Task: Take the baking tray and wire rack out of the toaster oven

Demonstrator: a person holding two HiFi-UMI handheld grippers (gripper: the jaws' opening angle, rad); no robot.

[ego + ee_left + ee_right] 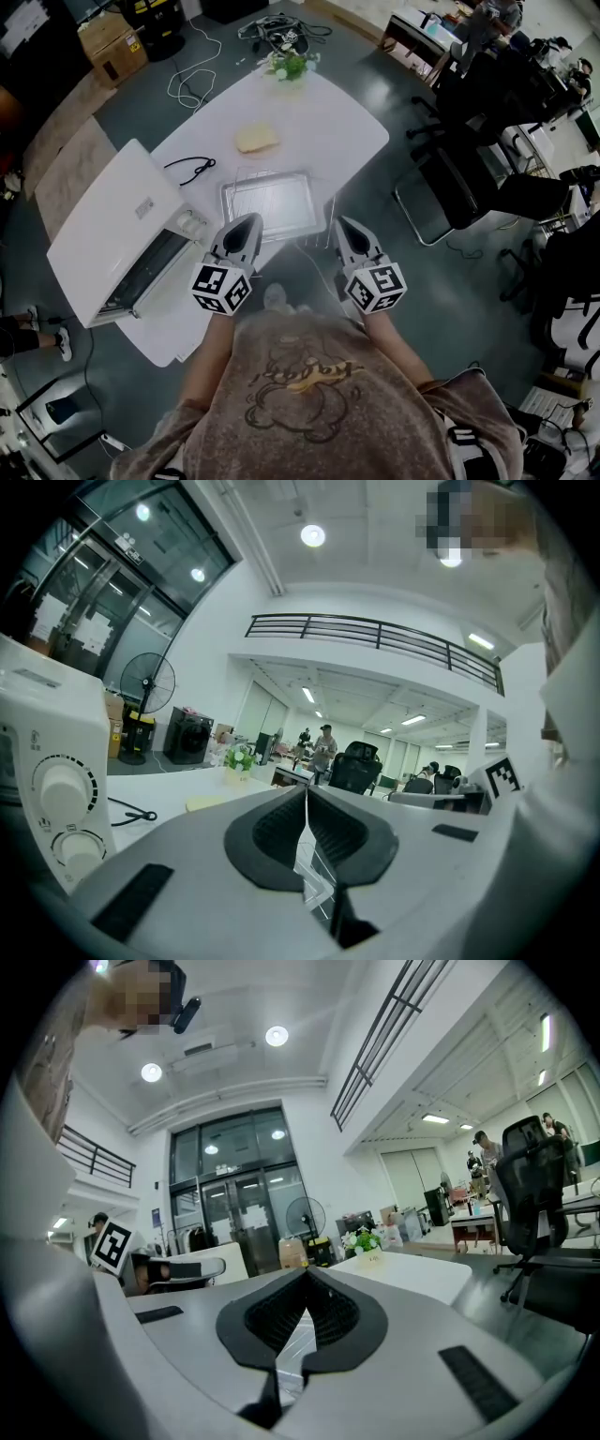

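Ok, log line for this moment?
tray, rack: outside oven, at table edge | left tongs: shut at tray rim | right tongs: shut at rack

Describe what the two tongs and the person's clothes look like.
The left tongs and right tongs are pale grey and taper to a point, with black ribbed pads inside. Each carries a white cube with black square markers at its rear. The person wears a brownish T-shirt with a line-drawn cartoon print.

Bright ceiling lights (313, 535), fisheye-warped edges, dark corners

Left gripper (247, 221), right gripper (344, 224): fingers (272, 834) together, side by side, apparently level.
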